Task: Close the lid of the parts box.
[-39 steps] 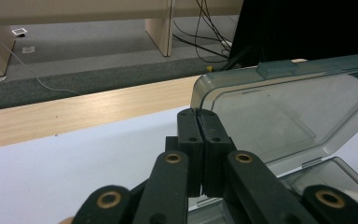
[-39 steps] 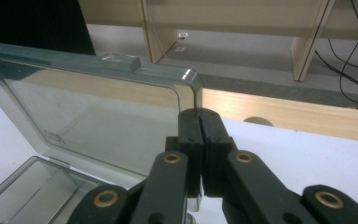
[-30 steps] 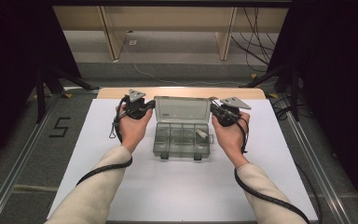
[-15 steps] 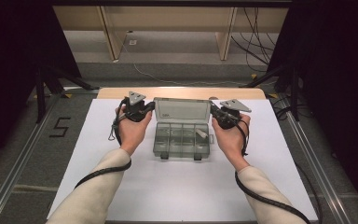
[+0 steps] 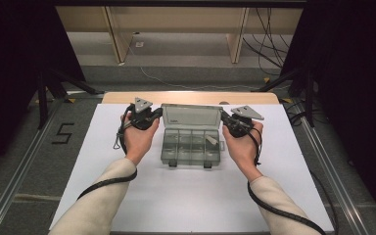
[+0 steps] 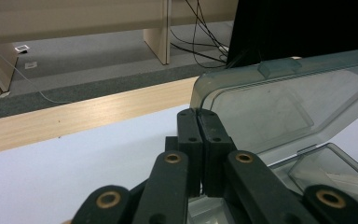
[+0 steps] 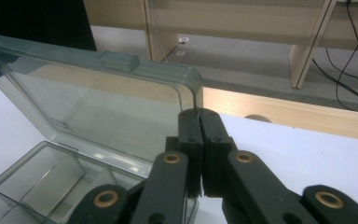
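A: What lies on the white table (image 5: pixel 186 196)?
B: A clear plastic box (image 5: pixel 191 147), mid-table, lid (image 5: pixel 192 116) raised; a "5" (image 5: pixel 62 133) marks the floor.
A: The grippers?
B: Left gripper (image 5: pixel 159 111) and right gripper (image 5: pixel 221 115) each pinch a lid edge, jaws closed. The box's contents are unclear.

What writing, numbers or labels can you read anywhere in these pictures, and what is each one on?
"5": a dark number marked on the grey floor left of the table.
Small dark marking on the open lid of the clear compartment box, near its lower left corner in the high view: too small to read.
Small white tag on the floor beyond the table: too blurred to tell any text.
Nothing else legible.
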The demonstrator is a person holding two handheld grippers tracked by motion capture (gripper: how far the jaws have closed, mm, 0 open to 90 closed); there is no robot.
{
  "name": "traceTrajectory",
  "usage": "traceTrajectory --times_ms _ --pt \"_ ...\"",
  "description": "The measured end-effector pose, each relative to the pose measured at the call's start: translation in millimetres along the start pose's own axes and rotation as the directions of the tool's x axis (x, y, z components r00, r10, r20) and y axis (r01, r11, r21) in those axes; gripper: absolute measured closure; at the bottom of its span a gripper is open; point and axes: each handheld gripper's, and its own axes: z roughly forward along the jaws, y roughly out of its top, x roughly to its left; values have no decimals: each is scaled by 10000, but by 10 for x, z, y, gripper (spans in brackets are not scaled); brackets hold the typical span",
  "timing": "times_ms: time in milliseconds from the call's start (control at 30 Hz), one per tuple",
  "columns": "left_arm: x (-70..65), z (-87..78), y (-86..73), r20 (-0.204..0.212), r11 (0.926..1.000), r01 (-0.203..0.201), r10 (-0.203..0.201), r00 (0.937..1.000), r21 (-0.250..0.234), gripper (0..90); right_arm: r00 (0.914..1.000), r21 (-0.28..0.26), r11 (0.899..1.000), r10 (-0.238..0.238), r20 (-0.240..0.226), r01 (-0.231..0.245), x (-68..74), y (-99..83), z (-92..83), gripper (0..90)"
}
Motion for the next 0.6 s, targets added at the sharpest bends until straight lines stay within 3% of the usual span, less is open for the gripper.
traceTrajectory --times_ms 600 --pt "-32 -49 -56 -83 9997 -211 210 9997 -153 881 10000 -8 10000 -71 14 71 24 -32 -46 891"
